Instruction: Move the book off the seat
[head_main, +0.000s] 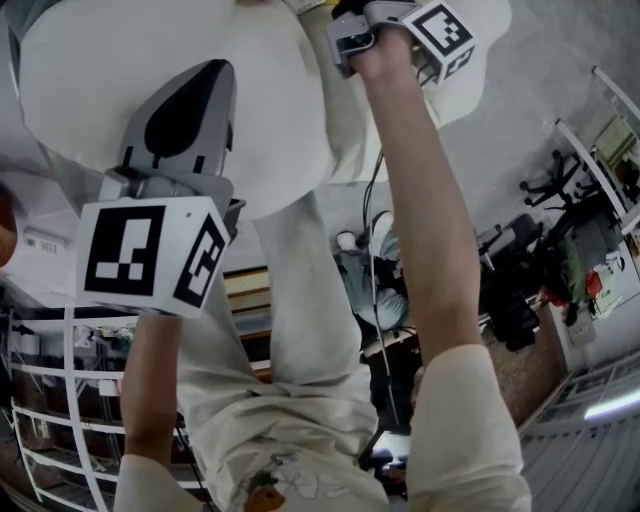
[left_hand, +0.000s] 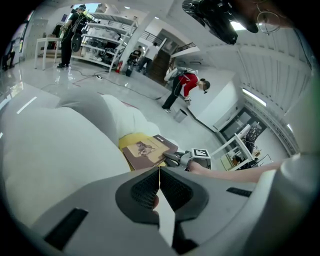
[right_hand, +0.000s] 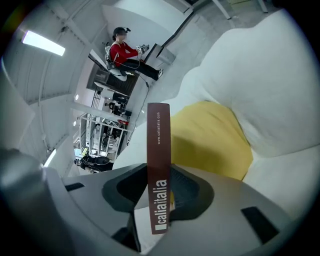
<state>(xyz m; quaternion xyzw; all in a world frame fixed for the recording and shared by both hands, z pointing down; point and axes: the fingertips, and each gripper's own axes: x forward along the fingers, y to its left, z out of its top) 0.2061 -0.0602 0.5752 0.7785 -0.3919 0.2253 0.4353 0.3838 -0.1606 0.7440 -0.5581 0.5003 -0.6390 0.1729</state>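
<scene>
The right gripper (right_hand: 159, 192) seems clamped on the book (right_hand: 158, 145), spine edge-on and pointing straight ahead; the left gripper (left_hand: 159, 176) is closed, empty, and farther off.

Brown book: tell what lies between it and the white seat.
A yellow cushion, beneath the brown book on the white seat; left gripper view shows it.

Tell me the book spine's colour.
Brown with white lettering; the spine shows best in the right gripper view.

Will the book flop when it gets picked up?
Probably not: the book stands straight between the jaws of the right gripper, so it looks stiff. It looks thin, so it is likely light. Taken by one edge, it might swing.
</scene>
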